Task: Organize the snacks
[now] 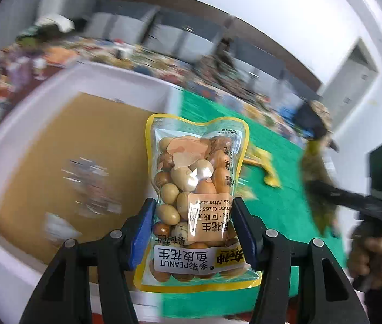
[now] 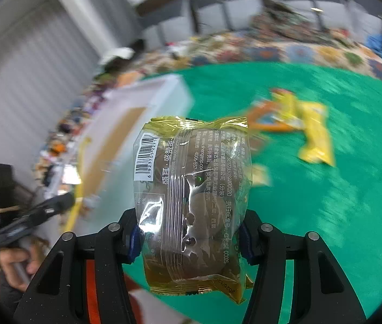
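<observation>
Peanut packet (image 1: 195,205): lower label partly hidden behind blue pads (image 1: 142,232). Far clutter (image 1: 29,62) motion-blurred, unidentifiable. Yellow packets (image 2: 312,132) on green cloth (image 2: 325,216) smeared; print unreadable. Box (image 1: 29,140) contents indistinct.

Left claw (image 1: 193,232), right claw (image 2: 189,239) clamped

A large plain indoor room, seemingly an office or meeting space, is serving as a staged work area: a green cloth (image 2: 312,202) is covering the table, patterned fabric (image 2: 285,51) is lying beyond the cloth, and white walls (image 1: 285,13) and a grey door (image 1: 352,81) are standing farther behind.
</observation>
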A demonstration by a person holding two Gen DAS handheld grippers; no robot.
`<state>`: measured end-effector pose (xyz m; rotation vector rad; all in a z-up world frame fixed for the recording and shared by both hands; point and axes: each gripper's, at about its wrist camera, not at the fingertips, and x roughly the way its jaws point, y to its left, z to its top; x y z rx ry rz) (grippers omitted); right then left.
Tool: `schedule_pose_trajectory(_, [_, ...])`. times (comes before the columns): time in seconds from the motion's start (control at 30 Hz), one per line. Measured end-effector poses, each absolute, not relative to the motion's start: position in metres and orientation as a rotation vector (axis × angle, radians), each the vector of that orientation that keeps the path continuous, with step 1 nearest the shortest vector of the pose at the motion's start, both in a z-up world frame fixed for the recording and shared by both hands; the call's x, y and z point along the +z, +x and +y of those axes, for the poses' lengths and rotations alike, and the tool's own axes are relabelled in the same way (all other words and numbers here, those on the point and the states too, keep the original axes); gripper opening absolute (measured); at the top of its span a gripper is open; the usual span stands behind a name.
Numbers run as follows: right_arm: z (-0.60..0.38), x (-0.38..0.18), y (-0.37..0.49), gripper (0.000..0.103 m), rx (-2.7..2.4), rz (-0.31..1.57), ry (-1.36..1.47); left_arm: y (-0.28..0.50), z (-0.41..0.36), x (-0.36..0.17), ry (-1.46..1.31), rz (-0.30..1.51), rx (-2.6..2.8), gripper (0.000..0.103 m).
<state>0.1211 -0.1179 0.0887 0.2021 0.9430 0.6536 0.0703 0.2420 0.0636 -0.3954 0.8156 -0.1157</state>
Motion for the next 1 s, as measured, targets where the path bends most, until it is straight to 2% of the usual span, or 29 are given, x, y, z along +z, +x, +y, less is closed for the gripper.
schedule_pose_trajectory(0.17, [-0.025,0.125,0.115,0.059,0.817,0.904,0.196,0.069,0.321,0.052,-0.389,0.83,0.078,0.056])
schedule_pose_trajectory(0.33, [0.071,0.129,0.112,0.059,0.916,0.906,0.138,0.065,0.366,0.023,-0.377,0.866,0.214,0.057])
schedule_pose_trajectory(0.4, [0.104,0.119,0.114,0.063,0.94,0.921,0.126,0.061,0.378,0.012,-0.376,0.869,0.276,0.066])
schedule_pose_trajectory(0.43, [0.115,0.113,0.114,0.069,0.944,0.931,0.12,0.06,0.382,0.007,-0.383,0.875,0.294,0.081])
schedule_pose_trajectory(0.47, [0.124,0.107,0.117,0.075,0.948,0.945,0.115,0.059,0.386,0.004,-0.392,0.875,0.314,0.089])
schedule_pose_trajectory(0.53, [0.14,0.095,0.119,0.079,0.928,0.984,0.08,0.051,0.39,0.001,-0.405,0.858,0.348,0.09])
schedule_pose_trajectory(0.8, [0.086,0.096,0.12,0.079,0.787,0.828,0.036,0.039,0.355,0.014,-0.392,0.81,0.305,0.092])
schedule_pose_trajectory(0.9, [0.033,0.076,0.13,0.083,0.65,0.778,0.0,0.04,0.322,0.028,-0.408,0.771,0.224,0.092])
schedule_pose_trajectory(1.0, [-0.027,0.038,0.138,0.083,0.507,0.795,-0.044,0.045,0.272,0.045,-0.398,0.734,0.109,0.098])
